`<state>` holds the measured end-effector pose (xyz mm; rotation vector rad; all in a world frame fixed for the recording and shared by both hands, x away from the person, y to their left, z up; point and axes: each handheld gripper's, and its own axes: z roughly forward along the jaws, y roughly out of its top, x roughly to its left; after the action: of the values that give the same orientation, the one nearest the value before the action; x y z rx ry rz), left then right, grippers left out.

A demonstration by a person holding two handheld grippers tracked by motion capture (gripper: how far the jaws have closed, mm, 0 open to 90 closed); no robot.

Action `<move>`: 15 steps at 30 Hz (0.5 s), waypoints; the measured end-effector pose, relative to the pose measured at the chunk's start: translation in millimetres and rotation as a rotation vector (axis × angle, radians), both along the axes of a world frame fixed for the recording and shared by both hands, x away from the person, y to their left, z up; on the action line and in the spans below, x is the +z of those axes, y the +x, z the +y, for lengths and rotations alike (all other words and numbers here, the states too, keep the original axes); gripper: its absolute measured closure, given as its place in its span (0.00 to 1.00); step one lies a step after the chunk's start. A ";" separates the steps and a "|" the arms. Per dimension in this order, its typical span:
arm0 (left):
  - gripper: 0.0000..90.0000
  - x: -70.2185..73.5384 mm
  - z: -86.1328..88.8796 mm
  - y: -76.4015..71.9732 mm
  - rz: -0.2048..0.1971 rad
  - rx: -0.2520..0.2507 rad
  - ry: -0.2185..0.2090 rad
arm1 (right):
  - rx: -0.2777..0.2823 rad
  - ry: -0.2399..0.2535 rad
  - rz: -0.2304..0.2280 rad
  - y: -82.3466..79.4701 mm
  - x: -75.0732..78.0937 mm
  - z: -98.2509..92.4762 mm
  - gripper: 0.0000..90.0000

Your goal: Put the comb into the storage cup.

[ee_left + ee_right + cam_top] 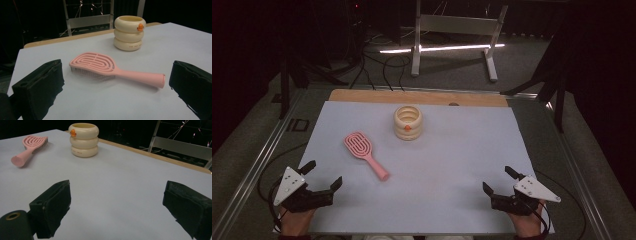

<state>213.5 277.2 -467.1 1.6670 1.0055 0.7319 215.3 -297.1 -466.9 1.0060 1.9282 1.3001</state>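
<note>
Both grippers (323, 174) (497, 179) sitting spread and empty, pre-grasp; left one next reaching for hairbrush (365, 152) at its 1 o'clock

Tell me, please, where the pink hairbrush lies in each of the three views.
High view: pink hairbrush left of centre on the sheet, handle toward the near right.
Left gripper view: centre, between the jaws, handle to the right.
Right gripper view: upper left, handle nearest.
Shared landmark: the cream ringed cup beyond it.
</note>
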 end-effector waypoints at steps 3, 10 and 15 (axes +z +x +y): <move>0.00 0.1 0.9 -0.2 -0.001 0.007 0.003 | -0.003 -0.001 -0.003 -0.4 0.0 0.3 0.08; 0.00 0.8 0.5 0.3 0.001 0.011 0.000 | -0.003 0.004 0.000 -0.4 -1.9 2.1 0.08; 0.00 1.0 -0.8 0.6 0.008 0.008 -0.005 | 0.002 0.004 -0.002 -0.7 -2.2 2.7 0.09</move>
<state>214.1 276.4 -466.0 1.6638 1.0193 0.7283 214.6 -294.5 -469.1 1.0042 1.9264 1.3064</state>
